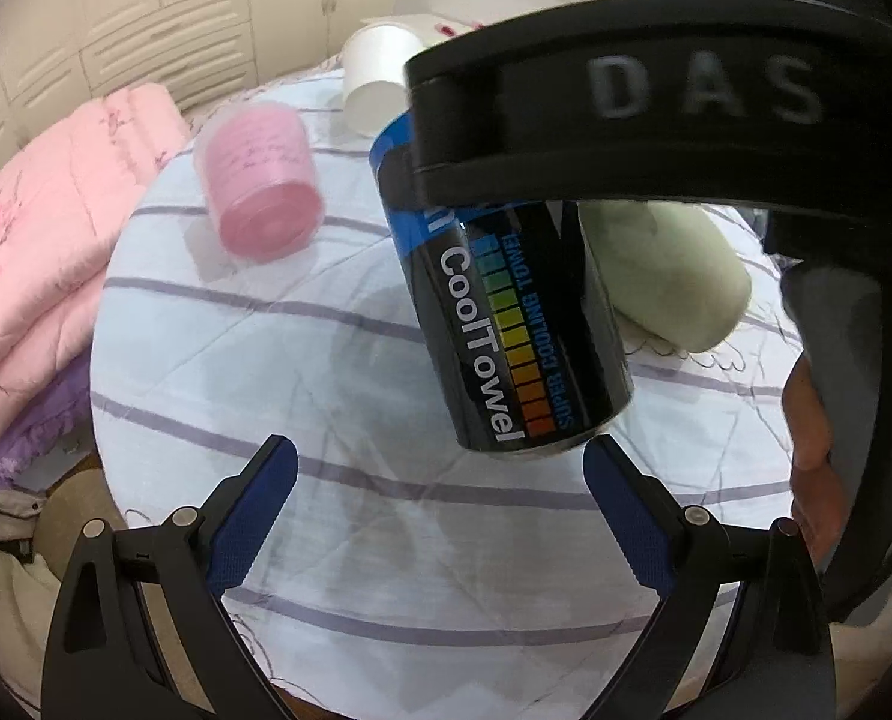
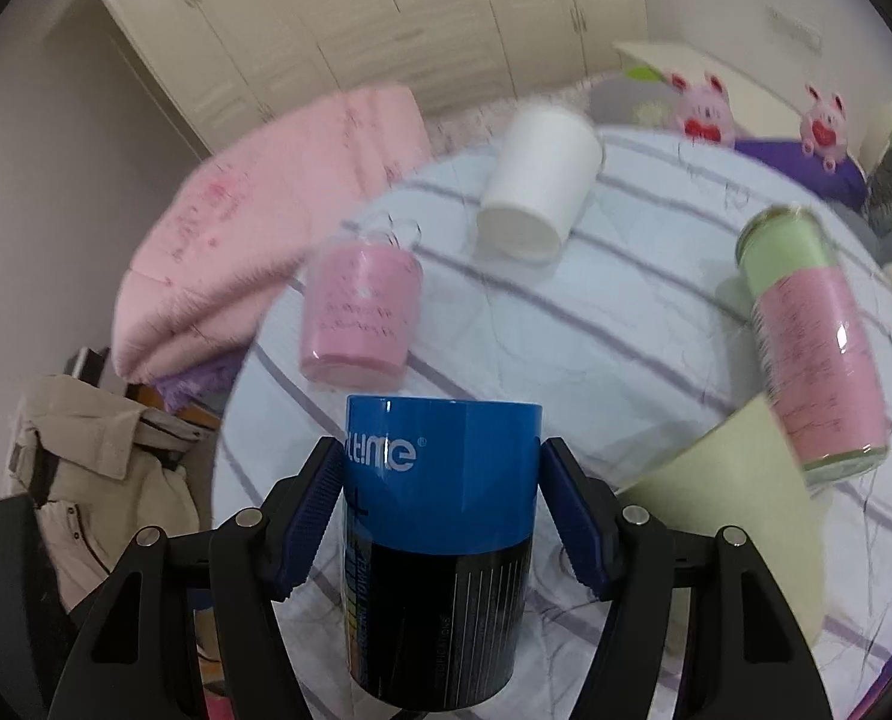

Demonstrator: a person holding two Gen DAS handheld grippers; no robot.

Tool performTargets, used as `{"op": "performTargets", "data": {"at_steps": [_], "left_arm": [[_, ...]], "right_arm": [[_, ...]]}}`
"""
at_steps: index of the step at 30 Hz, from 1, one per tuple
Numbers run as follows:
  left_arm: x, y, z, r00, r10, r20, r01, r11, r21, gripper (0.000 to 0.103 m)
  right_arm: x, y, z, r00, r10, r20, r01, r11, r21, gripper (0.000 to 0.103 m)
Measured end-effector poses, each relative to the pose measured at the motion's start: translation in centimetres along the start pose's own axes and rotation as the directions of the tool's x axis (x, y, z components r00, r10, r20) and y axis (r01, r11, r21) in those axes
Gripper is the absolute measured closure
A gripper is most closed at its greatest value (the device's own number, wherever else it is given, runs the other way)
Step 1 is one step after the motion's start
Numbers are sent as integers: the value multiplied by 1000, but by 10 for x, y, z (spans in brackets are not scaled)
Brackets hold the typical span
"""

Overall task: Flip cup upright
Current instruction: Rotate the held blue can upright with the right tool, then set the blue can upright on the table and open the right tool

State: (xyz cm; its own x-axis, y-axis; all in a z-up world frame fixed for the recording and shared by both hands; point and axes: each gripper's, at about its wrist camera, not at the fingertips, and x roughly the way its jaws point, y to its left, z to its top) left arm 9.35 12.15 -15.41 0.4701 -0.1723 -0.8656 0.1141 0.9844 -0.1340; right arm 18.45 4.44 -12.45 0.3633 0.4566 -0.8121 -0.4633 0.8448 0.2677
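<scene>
A black and blue "CoolTowel" cup (image 1: 506,312) hangs tilted above the striped table cover, blue end up. My right gripper (image 2: 440,510) is shut on the cup (image 2: 440,528) around its blue band; its black body (image 1: 626,114) fills the top of the left wrist view. My left gripper (image 1: 440,510) is open and empty, just below the cup's lower end, not touching it.
On the round table (image 1: 326,540) lie a pink cup (image 1: 260,186), a white paper cup (image 1: 374,78) and a pale green cup (image 1: 668,282), all on their sides. A pink and green can (image 2: 812,342) lies at the right. A pink quilt (image 1: 38,240) lies left.
</scene>
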Motion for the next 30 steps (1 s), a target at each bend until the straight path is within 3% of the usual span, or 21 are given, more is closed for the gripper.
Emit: {"op": "performTargets", "data": {"at_steps": [8,15,22,30], "left_arm": [[1,-11,0,1000,8,4,-8,1000,18,5],[3,-13,-6,1000,22,4,-22,1000,17,5],[-3,-23,-7,999,52,1,-52,998,23,5],[-9,-21,-9,997,75,7,-75,997,4,5]], "right_arm": [[-30,-1,-19,987,-4,161,22,993,-113,35],[-47,-10,-46,969,8,248,30,988,-150,35],[-53,-4,-65,957,-4,291,69,975,-211,35],[-53,1,-65,956,-39,292,104,972,-211,32]]}}
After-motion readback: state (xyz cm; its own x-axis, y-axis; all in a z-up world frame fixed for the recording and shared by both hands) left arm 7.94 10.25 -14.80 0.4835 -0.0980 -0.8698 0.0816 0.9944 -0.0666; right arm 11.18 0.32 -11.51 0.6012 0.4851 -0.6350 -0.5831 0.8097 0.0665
